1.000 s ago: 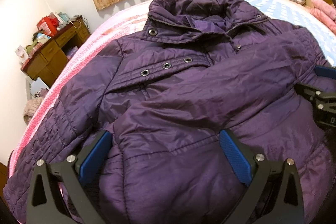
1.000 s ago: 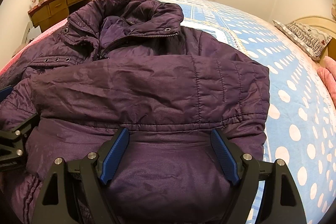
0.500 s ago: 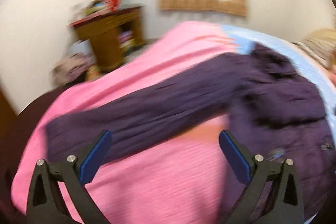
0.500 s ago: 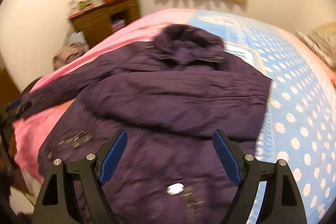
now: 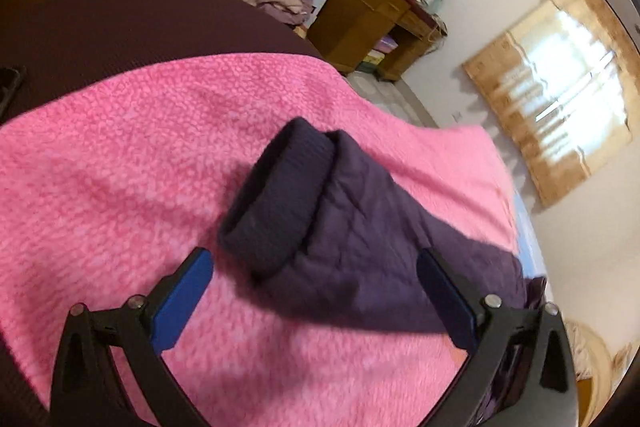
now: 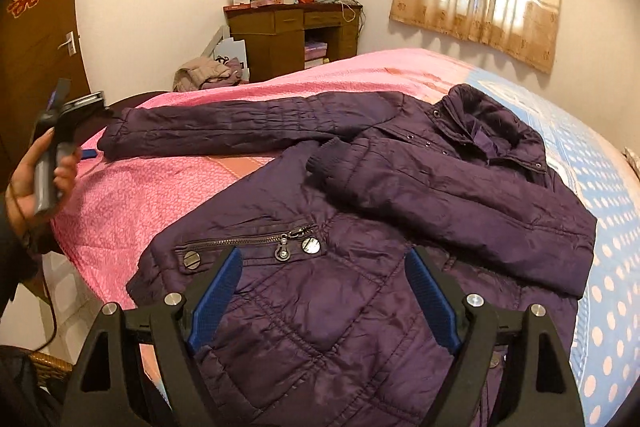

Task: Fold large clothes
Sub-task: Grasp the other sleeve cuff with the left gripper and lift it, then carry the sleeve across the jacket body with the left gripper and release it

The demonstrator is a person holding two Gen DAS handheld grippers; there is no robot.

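Note:
A dark purple padded jacket [image 6: 360, 299] lies face up on the bed. One sleeve [image 6: 452, 199] is folded across its chest. The other sleeve [image 6: 224, 127] stretches out to the left over the pink blanket [image 6: 160, 195]. In the left wrist view that sleeve's ribbed cuff [image 5: 280, 203] lies just ahead of my left gripper [image 5: 316, 291], whose jaws stand open on either side of the sleeve without touching it. My right gripper [image 6: 324, 291] hovers open over the jacket's lower front, near a zip pocket [image 6: 248, 239].
A person's hand [image 6: 28, 183] holds the left gripper at the bed's left edge. A wooden desk [image 6: 292, 35] piled with boxes stands by the far wall, with a heap of clothes [image 6: 208, 73] on the floor beside it. A blue dotted sheet [image 6: 612, 267] covers the bed's right side.
My left gripper swung left off the jacket's body, rolled, and now faces the outstretched sleeve's cuff. My right gripper drew back and up, showing more of the jacket. The jacket lies as before.

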